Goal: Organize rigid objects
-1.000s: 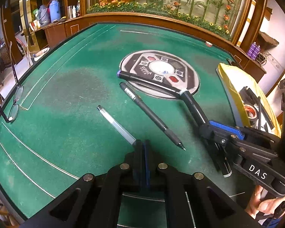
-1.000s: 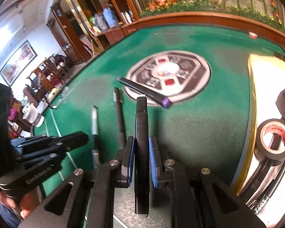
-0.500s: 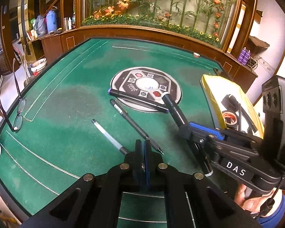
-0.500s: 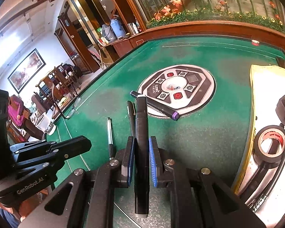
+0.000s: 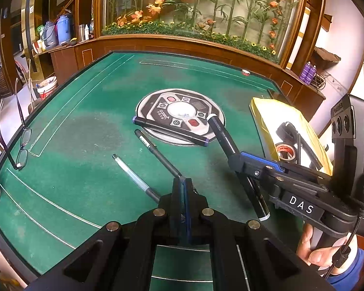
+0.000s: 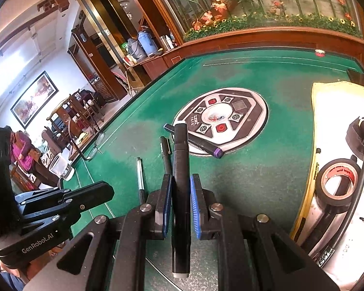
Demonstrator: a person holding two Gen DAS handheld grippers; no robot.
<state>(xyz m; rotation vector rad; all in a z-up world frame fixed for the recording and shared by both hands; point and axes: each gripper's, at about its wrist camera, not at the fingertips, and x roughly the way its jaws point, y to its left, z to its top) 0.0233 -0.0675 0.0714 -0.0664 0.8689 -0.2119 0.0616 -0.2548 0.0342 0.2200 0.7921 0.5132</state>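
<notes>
- The right gripper (image 6: 180,208) still pinches a thick black marker (image 6: 181,169), now lifted clear of the green felt, ready to carry to the yellow tray (image 6: 337,101) on its right.
- The left gripper (image 5: 182,194), pressed together and empty, has risen above the clear pen (image 5: 131,173) and black pen (image 5: 157,154) just ahead.

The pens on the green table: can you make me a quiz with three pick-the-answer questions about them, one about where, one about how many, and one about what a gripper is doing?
1. Where does the purple-capped marker lie?
A. Partly on the round centre panel
B. In the yellow tray
C. Under the glasses

2. How many pens or markers lie loose on the table?
A. One
B. Three
C. Six

3. What is the right gripper doing?
A. Standing open, empty
B. Clamping a black marker
C. Holding tape

Answers: 1 A, its length crosses the panel's near rim. 2 B, the purple-capped marker, a black pen and a clear pen. 3 B, the blue pads press both sides of the marker.
</notes>
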